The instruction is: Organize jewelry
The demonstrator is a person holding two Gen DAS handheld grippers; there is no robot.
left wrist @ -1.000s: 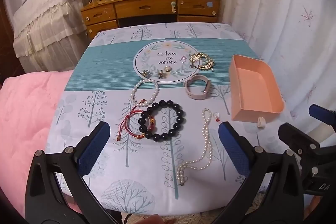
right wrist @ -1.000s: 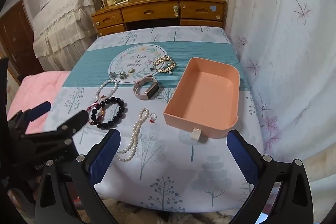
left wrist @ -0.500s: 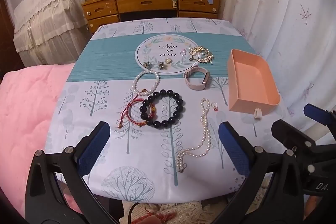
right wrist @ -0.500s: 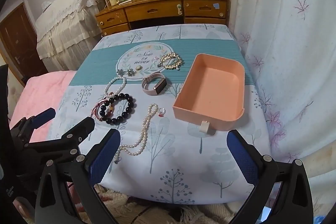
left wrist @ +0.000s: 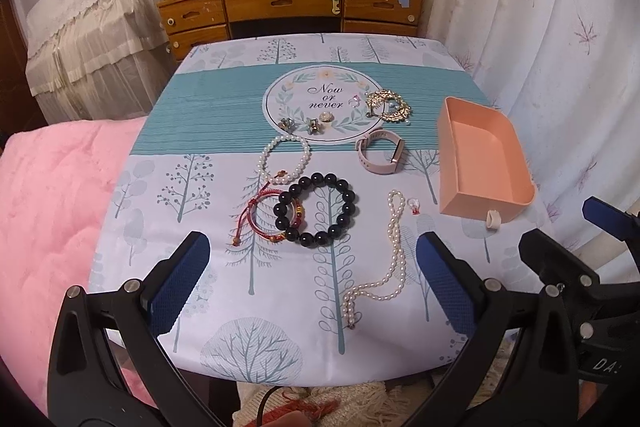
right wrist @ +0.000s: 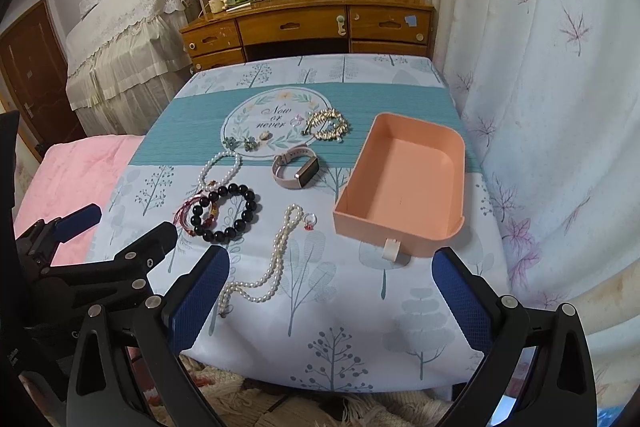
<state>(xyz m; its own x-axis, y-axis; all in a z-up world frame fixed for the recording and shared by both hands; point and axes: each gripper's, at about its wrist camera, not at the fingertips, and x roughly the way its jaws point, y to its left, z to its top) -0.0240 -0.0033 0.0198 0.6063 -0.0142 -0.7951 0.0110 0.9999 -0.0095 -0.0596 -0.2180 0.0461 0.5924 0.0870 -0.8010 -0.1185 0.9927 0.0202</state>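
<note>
Nothing has been sorted yet, judging by the layout. The surface under the tree-printed cloth with a teal band [right wrist: 400, 311] carries every piece loose, and the rectangular peach plastic tray [right wrist: 452, 233], at three o'clock on it, is bare inside.

Going down in size: the long white pearl necklace [right wrist: 276, 261] trails toward six o'clock; the black round-bead bracelet [right wrist: 251, 205] sits near the centre, overlapping the red cord bracelet [right wrist: 185, 213] at its nine o'clock; the small white pearl bracelet [right wrist: 205, 169] lies just above them; the pink strap watch [right wrist: 282, 163] and the gold leafy ornament [right wrist: 326, 125] lie toward one o'clock. Small items (rings or earrings, too small to tell) dot the round "Now or never" print.

The left claw [left wrist: 310, 277] and the right claw [right wrist: 328, 293] hang wide apart, grasping nothing, at the near edge. All the moving remains.
</note>
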